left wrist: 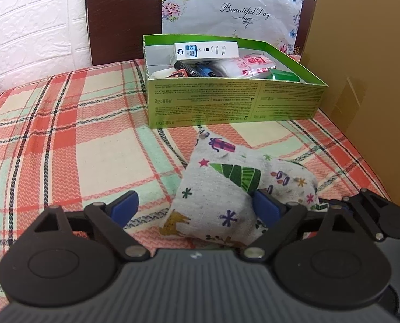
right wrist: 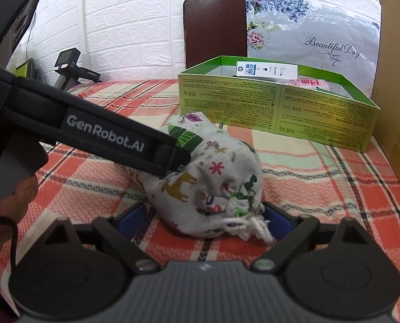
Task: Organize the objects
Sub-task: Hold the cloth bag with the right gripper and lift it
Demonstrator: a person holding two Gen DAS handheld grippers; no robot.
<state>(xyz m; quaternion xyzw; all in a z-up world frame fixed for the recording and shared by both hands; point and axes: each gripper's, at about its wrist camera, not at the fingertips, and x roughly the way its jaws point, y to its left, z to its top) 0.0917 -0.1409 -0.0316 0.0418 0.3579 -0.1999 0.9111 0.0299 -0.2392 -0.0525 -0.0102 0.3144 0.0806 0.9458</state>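
Lying on the plaid tablecloth [left wrist: 65, 140], the drawstring pouch [left wrist: 227, 188], grey-white cloth printed with reindeer, fir trees, stars and gift boxes, sits at 6 o'clock from the green box [left wrist: 235, 102], near it but apart. That open box holds a white HP carton [left wrist: 206, 50] at its 12 o'clock wall, a pink packet [left wrist: 253, 66] with red characters too small to read, a black marker and other small items; fine print covers its outer wall, with the numerals 1 to 4 legible in the right wrist view. Behind it, a floral bag [left wrist: 235, 8] reads "Beautiful Day".

In the right wrist view, the left gripper's body crosses from 9 o'clock, marked "GenRobot.AI", with a hand [right wrist: 14, 196] on its grip.

Both tools angle downward. The left gripper [left wrist: 197, 206] has its blue pads spread wide, the pouch between them, its right pad against the cloth and the left one clear. The right gripper [right wrist: 205, 219] is likewise spread, straddling the pouch's tied neck and white cord [right wrist: 251, 228] without squeezing.

A brown cardboard panel [left wrist: 361, 80] stands at 3 o'clock, a dark wooden chair back [left wrist: 124, 18] and white brick-pattern wall [left wrist: 33, 27] at 12.
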